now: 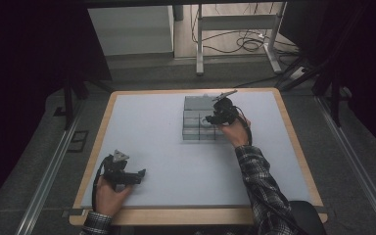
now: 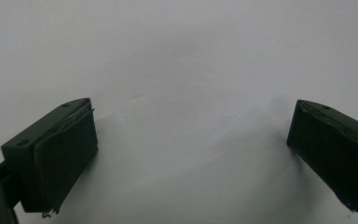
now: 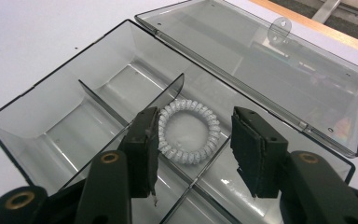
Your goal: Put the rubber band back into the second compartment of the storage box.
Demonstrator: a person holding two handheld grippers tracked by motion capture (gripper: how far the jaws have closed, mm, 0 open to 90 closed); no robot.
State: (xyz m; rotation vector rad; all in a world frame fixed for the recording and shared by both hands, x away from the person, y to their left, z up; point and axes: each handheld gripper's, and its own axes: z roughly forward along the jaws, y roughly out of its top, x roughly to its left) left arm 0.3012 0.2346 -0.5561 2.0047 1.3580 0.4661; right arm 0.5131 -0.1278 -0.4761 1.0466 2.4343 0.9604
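The right gripper (image 3: 193,147) is hovering over the clear divided box (image 3: 51,123) with its jaws standing apart, gripping nothing. Just beyond and between them, the white coiled hair tie (image 3: 189,135) is lying in a compartment beside the dividers. Farther off, the box's open lid (image 3: 261,60) is lying back. The left gripper (image 2: 191,144) is resting over bare table (image 2: 177,56), jaws wide apart.

**A pale table in a dark room**

We see a table (image 1: 156,147) with a light grey top and a wooden rim, standing on a grey floor (image 1: 39,147). Metal rails (image 1: 49,171) run along the floor on both sides. Beyond the far edge stands a white frame (image 1: 235,29) with black cables (image 1: 240,44) looped beneath it. Dark curtains (image 1: 19,58) close in left and right.
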